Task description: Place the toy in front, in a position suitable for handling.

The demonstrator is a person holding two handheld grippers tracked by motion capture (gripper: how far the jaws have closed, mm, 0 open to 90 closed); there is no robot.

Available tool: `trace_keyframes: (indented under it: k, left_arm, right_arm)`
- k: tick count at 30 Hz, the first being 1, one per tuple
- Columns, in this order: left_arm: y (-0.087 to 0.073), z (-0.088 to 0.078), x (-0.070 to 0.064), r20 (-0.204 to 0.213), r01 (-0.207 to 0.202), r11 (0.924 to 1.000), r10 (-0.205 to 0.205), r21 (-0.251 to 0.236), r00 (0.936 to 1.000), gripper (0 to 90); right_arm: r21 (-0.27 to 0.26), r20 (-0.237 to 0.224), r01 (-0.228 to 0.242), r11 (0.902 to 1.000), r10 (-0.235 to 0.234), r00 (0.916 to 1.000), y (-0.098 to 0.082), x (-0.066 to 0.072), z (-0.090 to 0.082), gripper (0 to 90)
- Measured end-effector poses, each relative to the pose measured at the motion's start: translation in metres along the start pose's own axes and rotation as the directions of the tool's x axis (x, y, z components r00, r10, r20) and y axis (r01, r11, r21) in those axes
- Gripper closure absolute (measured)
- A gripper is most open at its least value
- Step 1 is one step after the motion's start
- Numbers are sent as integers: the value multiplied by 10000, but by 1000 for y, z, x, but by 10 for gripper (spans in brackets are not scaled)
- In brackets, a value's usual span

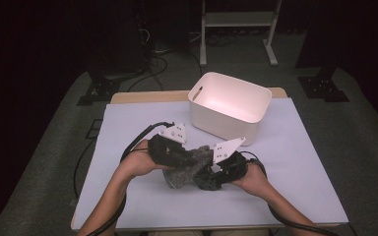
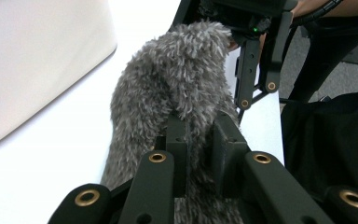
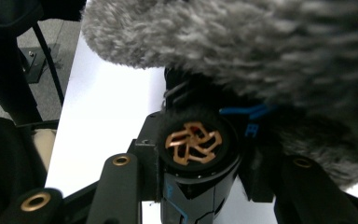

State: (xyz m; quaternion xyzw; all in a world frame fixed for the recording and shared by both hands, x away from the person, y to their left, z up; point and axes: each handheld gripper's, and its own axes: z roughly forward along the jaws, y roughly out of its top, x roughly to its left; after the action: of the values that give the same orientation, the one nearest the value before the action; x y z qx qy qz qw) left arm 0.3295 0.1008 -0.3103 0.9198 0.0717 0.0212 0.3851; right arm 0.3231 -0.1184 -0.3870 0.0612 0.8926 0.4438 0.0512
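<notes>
A grey fluffy cover (image 1: 188, 166) hangs between my two grippers at the middle of the table. My left gripper (image 1: 174, 156) is shut on it; in the left gripper view both jaws pinch the fluffy cover (image 2: 177, 79) near its lower part, at my left gripper (image 2: 198, 133). My right gripper (image 1: 211, 174) is shut on a black cylinder (image 3: 195, 144) with a copper-coloured vaned end and blue markings. The fluffy cover (image 3: 261, 42) drapes over the cylinder's far part and hides it. The right gripper (image 3: 203, 163) holds the cylinder across its width.
A white plastic bin (image 1: 229, 105) with a handle slot stands behind the grippers, and its wall (image 2: 37, 60) is near the left one. A pale sheet (image 1: 300, 162) covers the table. Cables trail off both hands towards the near edge.
</notes>
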Motion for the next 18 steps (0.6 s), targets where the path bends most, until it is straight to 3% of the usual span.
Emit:
trace_keyframes:
  k: [11, 15, 18]
  left_arm:
    - [-28, 5, 6, -59, 610, 9978, -608, 259, 9981, 792]
    - [-26, 3, 6, 20, 587, 9982, -587, 78, 9983, 795]
    - [-13, 4, 2, 152, 211, 9998, -212, 75, 9997, 805]
  right_arm:
    - [-113, 65, -88, 9999, 88, 9999, -10, 0, -14, 561]
    - [-101, 83, -95, 9999, 96, 9999, -9, 0, -13, 561]
    - [-33, 75, 0, 10000, 0, 10000, -7, 1, -11, 561]
